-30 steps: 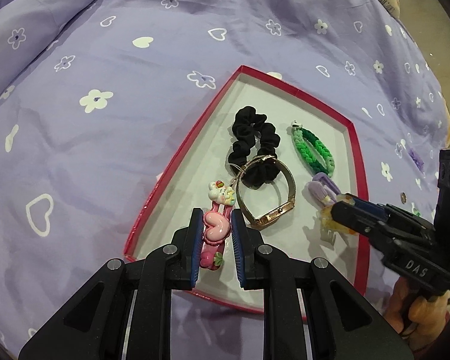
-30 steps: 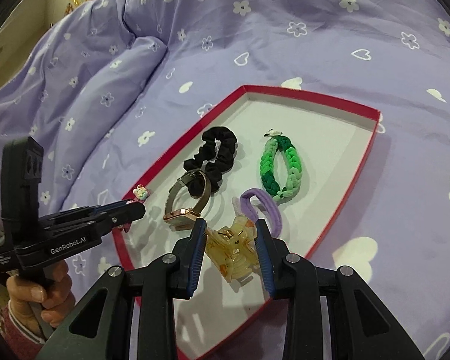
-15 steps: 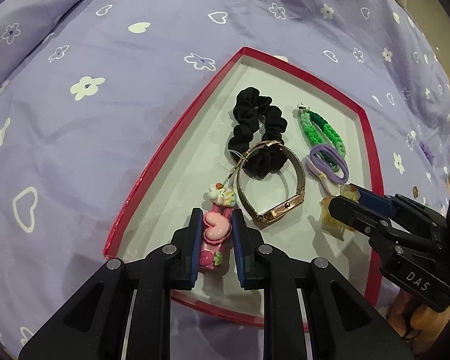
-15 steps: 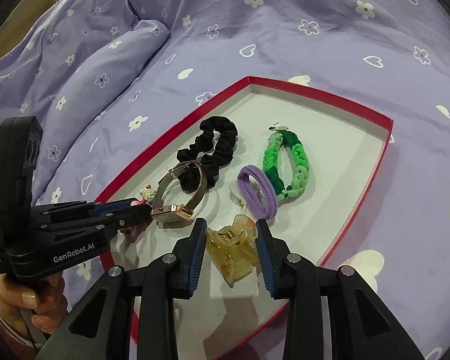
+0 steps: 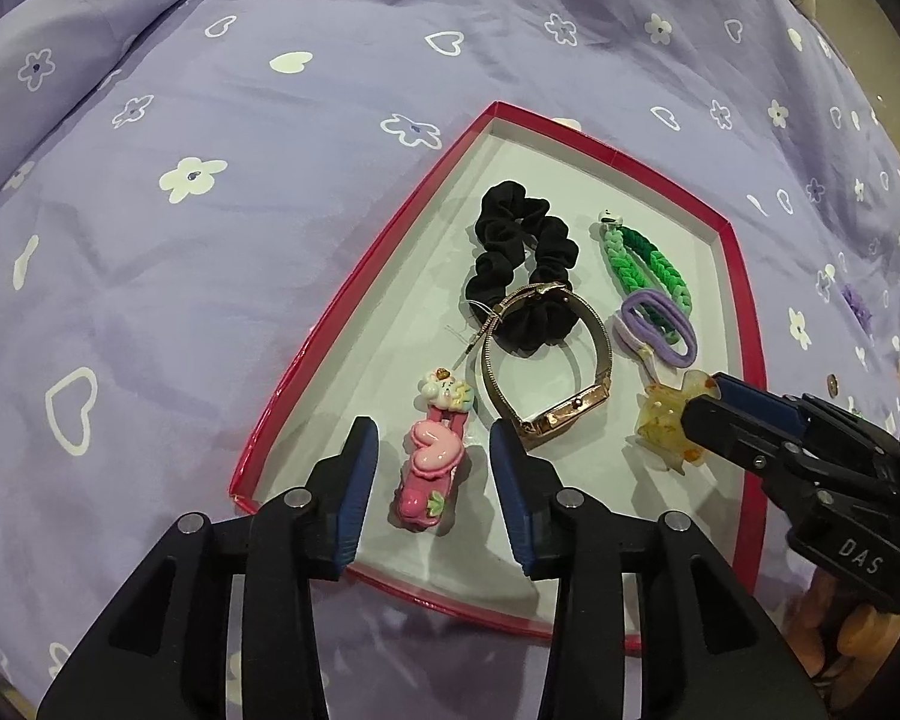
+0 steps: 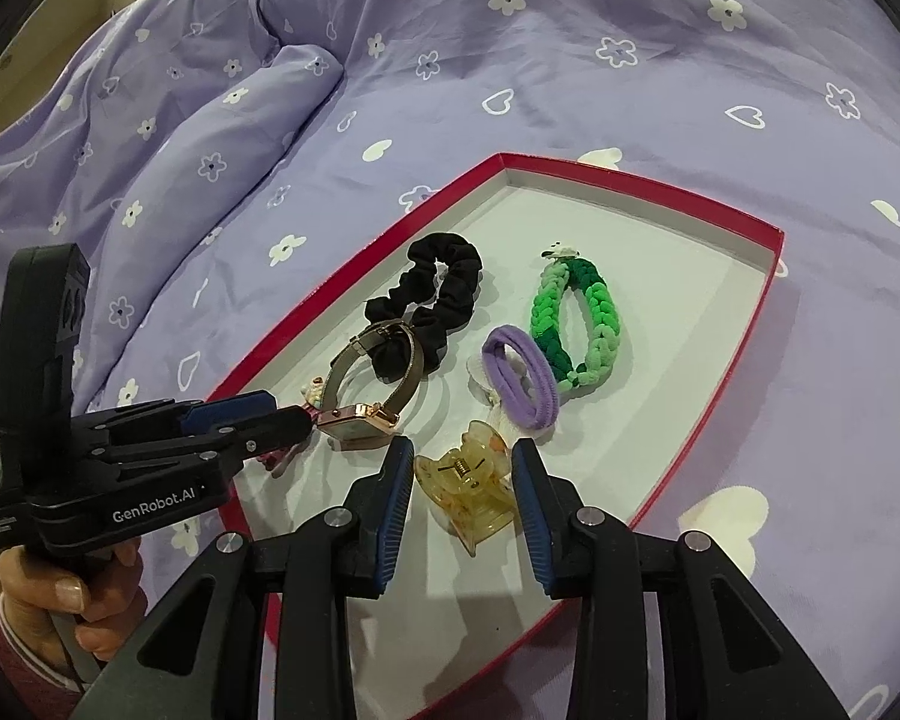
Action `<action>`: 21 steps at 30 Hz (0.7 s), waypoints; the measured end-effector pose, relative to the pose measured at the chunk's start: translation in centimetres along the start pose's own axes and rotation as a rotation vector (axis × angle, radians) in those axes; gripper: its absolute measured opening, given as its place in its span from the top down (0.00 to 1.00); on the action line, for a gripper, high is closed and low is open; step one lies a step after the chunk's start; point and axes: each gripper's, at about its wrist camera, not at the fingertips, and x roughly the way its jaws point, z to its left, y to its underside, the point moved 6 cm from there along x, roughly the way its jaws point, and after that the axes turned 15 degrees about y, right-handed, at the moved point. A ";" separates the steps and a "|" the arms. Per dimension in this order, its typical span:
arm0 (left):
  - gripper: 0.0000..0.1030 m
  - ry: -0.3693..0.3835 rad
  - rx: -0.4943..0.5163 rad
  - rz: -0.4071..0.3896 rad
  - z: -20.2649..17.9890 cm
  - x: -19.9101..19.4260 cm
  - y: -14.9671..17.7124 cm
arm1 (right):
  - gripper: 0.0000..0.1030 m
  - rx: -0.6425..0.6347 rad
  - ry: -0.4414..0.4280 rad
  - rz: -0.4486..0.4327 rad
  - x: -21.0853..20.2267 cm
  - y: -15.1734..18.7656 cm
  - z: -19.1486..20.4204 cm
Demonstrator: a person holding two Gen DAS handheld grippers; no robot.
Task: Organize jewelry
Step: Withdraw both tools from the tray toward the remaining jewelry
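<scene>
A red-rimmed tray (image 5: 390,228) lies on the purple bedspread. In it are a black scrunchie (image 5: 522,252), a gold watch (image 5: 564,408), a green braided band (image 5: 642,264) and a purple hair tie (image 5: 660,324). A pink heart hair clip (image 5: 432,462) lies on the tray floor between the fingers of my left gripper (image 5: 432,438), whose jaws are opening and stand clear of it on both sides. My right gripper (image 6: 462,450) is shut on a yellow claw clip (image 6: 468,486) low over the tray's near end (image 6: 630,180), with the pads against its sides.
The bedspread (image 6: 510,60) with white hearts and flowers surrounds the tray and bunches into a fold at the left (image 6: 240,108). A person's hand (image 6: 48,600) holds the left gripper's handle. Bare tray floor shows at the far end.
My left gripper's jaws have parted and let go of the pink hair clip, which now lies on the tray floor. The right gripper still holds the yellow claw clip in the same spot.
</scene>
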 end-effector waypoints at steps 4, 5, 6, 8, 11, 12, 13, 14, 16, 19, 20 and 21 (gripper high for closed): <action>0.64 0.005 0.001 -0.011 -0.4 -0.7 0.0 | 0.61 0.020 -0.010 -0.023 -1.4 -0.1 -0.4; 0.64 0.007 0.003 -0.015 -0.6 -0.9 0.0 | 0.61 0.027 -0.014 -0.029 -1.8 -0.2 -0.6; 0.64 0.009 0.007 -0.019 -0.8 -1.1 0.0 | 0.61 0.034 -0.019 -0.036 -2.2 -0.2 -0.7; 0.64 0.015 0.016 -0.028 -1.3 -1.6 0.0 | 0.60 0.046 -0.023 -0.049 -3.0 -0.3 -1.1; 0.63 0.024 0.033 -0.042 -2.5 -2.2 -0.1 | 0.59 0.069 -0.028 -0.068 -4.3 -0.2 -1.9; 0.61 0.030 0.038 -0.046 -2.9 -2.4 -0.2 | 0.58 0.079 -0.029 -0.074 -4.8 -0.1 -2.2; 0.60 0.036 0.043 -0.051 -3.3 -2.7 -0.2 | 0.58 0.089 -0.030 -0.079 -5.2 0.0 -2.6; 0.60 0.043 0.049 -0.055 -3.9 -2.9 -0.2 | 0.58 0.099 -0.031 -0.083 -5.7 0.2 -3.0; 0.60 0.057 0.062 -0.059 -4.9 -3.1 -0.1 | 0.58 0.119 -0.027 -0.092 -6.5 0.7 -4.0; 0.60 0.081 0.087 -0.056 -6.6 -3.2 0.1 | 0.58 0.150 -0.016 -0.099 -7.6 1.5 -5.7; 0.60 0.091 0.098 -0.053 -7.3 -3.2 0.3 | 0.58 0.161 -0.011 -0.101 -7.9 1.8 -6.3; 0.60 0.098 0.105 -0.050 -7.9 -3.1 0.5 | 0.58 0.173 -0.006 -0.103 -8.3 2.2 -6.9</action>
